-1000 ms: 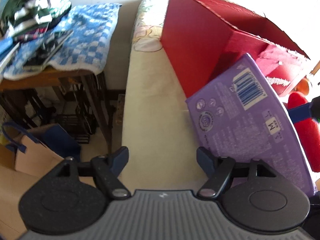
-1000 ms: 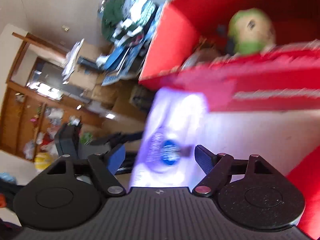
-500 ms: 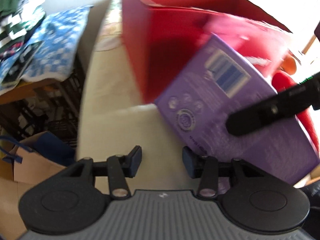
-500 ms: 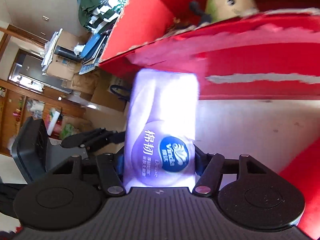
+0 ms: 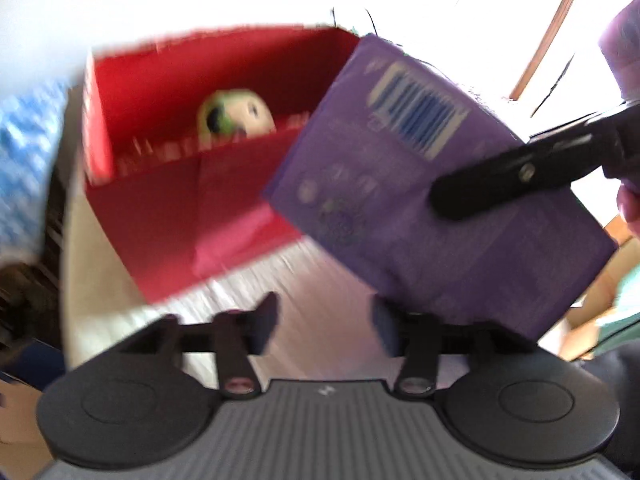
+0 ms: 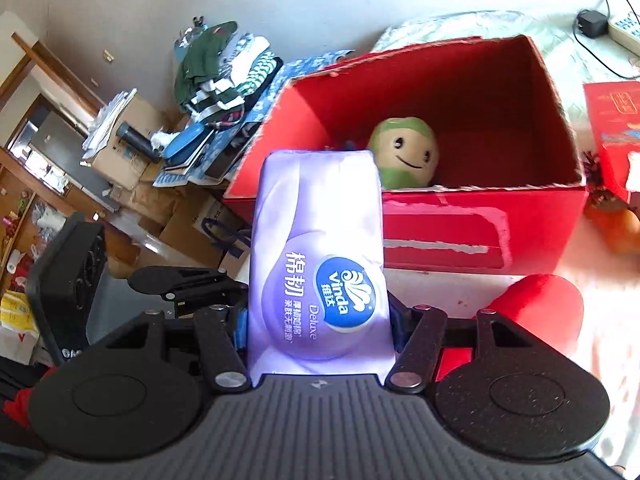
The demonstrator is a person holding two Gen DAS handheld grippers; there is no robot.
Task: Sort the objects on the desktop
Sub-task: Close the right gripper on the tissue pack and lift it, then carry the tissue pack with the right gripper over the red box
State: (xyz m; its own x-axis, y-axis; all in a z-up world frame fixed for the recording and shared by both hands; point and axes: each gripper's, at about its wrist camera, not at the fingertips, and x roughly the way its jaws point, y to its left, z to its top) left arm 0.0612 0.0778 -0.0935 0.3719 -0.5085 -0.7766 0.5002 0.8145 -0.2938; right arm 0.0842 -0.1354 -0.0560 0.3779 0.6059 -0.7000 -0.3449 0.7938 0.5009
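My right gripper (image 6: 318, 318) is shut on a purple Vinda tissue pack (image 6: 318, 248) and holds it in the air, in front of the open red box (image 6: 472, 216). A green-and-tan smiling toy (image 6: 404, 156) sits inside the box. In the blurred left wrist view the tissue pack (image 5: 432, 184) hangs at the right with a black right-gripper finger (image 5: 516, 172) across it, next to the red box (image 5: 192, 184) with the toy (image 5: 236, 118) inside. My left gripper (image 5: 326, 322) is open and empty, low over the pale table.
A red round object (image 6: 540, 312) lies on the table at my right. A second red box (image 6: 616, 128) and an orange object (image 6: 624, 228) are at the far right. A cluttered side table with folded clothes (image 6: 220, 68) stands to the left, beyond the table edge.
My right gripper has closed on the tissue pack and lifted it off the table toward the box opening. My left gripper has swung right and risen, now looking into the box.
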